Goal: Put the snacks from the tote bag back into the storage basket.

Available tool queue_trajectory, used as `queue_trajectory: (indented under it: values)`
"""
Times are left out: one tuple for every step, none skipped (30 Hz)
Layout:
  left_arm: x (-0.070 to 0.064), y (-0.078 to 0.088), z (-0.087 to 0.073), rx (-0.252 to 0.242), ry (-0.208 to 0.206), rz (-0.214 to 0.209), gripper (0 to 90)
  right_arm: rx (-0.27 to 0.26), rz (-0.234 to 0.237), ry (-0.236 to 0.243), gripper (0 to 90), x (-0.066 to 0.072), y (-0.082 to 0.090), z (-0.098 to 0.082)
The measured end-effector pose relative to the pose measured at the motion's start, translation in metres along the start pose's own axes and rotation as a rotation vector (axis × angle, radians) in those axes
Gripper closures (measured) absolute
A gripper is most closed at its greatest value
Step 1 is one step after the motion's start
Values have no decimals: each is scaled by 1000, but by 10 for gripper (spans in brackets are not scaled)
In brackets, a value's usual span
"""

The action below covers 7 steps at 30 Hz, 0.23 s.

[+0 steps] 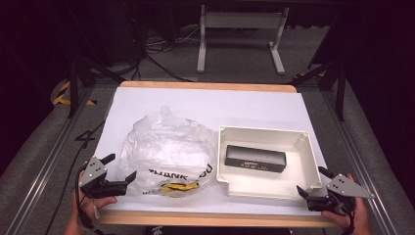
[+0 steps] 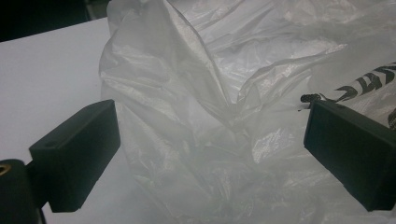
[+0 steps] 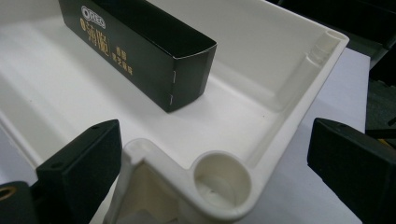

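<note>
A person's left hand (image 1: pixel 88 203) holds the left gripper (image 1: pixel 121 169) at the near left of the table, its two black jaws spread wide apart and grasping nothing. The jaw tips sit at the left edge of a crumpled, translucent plastic bag (image 1: pixel 166 152); whether they touch it cannot be told. In the left gripper view the bag (image 2: pixel 224 107) bulges between the released jaws, with black printed letters on its right side. The bag lies on the left half of a white sheet (image 1: pixel 254 105) that covers a wooden table (image 1: pixel 205 86).

The right hand (image 1: pixel 355 215) holds the right gripper (image 1: pixel 312 182) at the near right, its jaws also spread open and empty. They straddle the near right corner of a cream plastic tray (image 1: pixel 264 132). In the right gripper view that rounded tray corner (image 3: pixel 224 186) sits between the jaws, not gripped.

The tray sits just right of the bag. Inside it lies a long black box (image 1: pixel 255 158), flat on the tray floor; in the right gripper view the box (image 3: pixel 140 51) carries light printed lettering on its side.

Beyond the far edge of the table stands a white metal frame (image 1: pixel 240 36) on a grey floor.
</note>
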<state>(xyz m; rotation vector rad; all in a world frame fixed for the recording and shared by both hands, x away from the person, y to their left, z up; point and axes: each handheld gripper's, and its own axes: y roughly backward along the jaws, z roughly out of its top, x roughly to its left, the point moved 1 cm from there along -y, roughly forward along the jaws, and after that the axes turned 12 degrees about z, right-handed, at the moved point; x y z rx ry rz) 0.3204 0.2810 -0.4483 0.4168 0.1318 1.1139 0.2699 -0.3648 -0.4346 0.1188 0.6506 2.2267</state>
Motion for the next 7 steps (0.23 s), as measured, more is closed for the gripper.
queue_trajectory:
  values:
    - [0,0,0,1,1,0,44,1,1,1,45,0,0,0]
    - [0,0,0,3,1,1,44,2,0,2,45,0,0,0]
    - [0,-1,0,2,2,1,44,7,-6,2,45,0,-1,0]
    - [0,-1,0,1,2,2,45,8,-7,4,45,0,-1,0]
    - [0,-1,0,1,2,2,45,4,-3,1,45,0,0,0]
    - [0,0,0,2,3,5,44,0,-2,-7,45,0,0,0]
    - [0,0,0,2,3,5,45,-1,-6,-3,45,0,0,0]
